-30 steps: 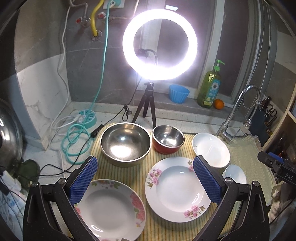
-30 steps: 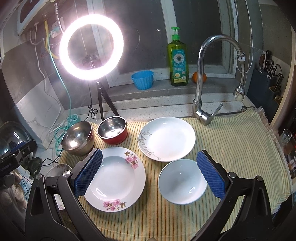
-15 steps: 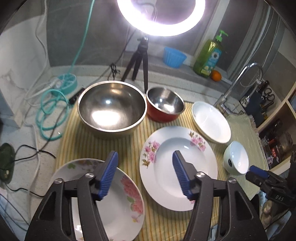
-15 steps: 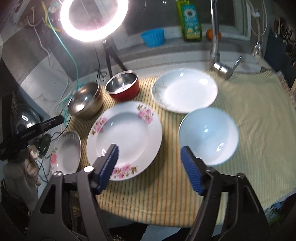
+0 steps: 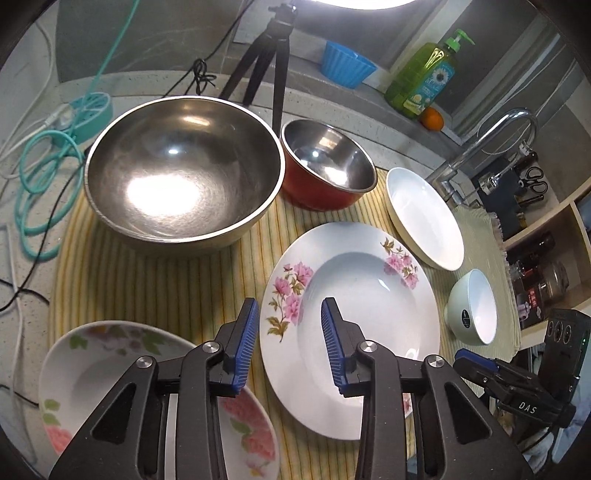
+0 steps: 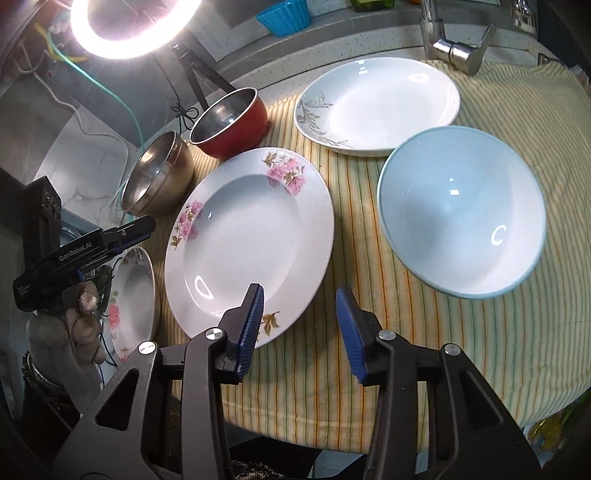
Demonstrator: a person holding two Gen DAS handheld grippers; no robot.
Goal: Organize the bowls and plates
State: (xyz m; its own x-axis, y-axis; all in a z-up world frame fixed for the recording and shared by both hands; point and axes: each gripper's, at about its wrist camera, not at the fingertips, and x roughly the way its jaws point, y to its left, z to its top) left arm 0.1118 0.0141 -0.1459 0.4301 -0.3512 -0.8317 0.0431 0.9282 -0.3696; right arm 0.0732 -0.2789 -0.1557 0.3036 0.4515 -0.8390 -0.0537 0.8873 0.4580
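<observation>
Both grippers pointed steeply down over the desk, which was covered w/ a yellow striped cloth (image 5: 155, 288).

Left gripper (image 5: 289, 345): jaws closing, approx. a quarter open, nothing gripped. Its gap sat over the left rim of the big floral plate (image 5: 351, 325), pads not pressing on it. A second floral dish (image 5: 110, 369) lay at lower left, partly hidden by the gripper frame.

Right gripper (image 6: 300, 328): jaws closing, approx. a third open, nothing held. Its gap was over the cloth beside the near edge of the floral plate (image 6: 251, 236); left pad overlapped that rim in the right wrist view, contact not confirmed.

Items on cloth:
- Large steel bowl (image 5: 181, 173), back left, upright.
- Red bowl w/ steel inside (image 5: 325, 166), just beside the steel bowl.
- White plate w/ grey leaf print (image 6: 376, 103), back, near the tap (image 6: 458, 51).
- Pale blue bowl (image 6: 461, 218), right of the floral plate, apart from it.

Other: ring light (image 6: 129, 26) on tripod behind the bowls; blue cup (image 5: 347, 66) and green soap bottle (image 5: 424, 81) on the back ledge. A gloved hand (image 6: 77, 325) held the left gripper at left of the right wrist view.
</observation>
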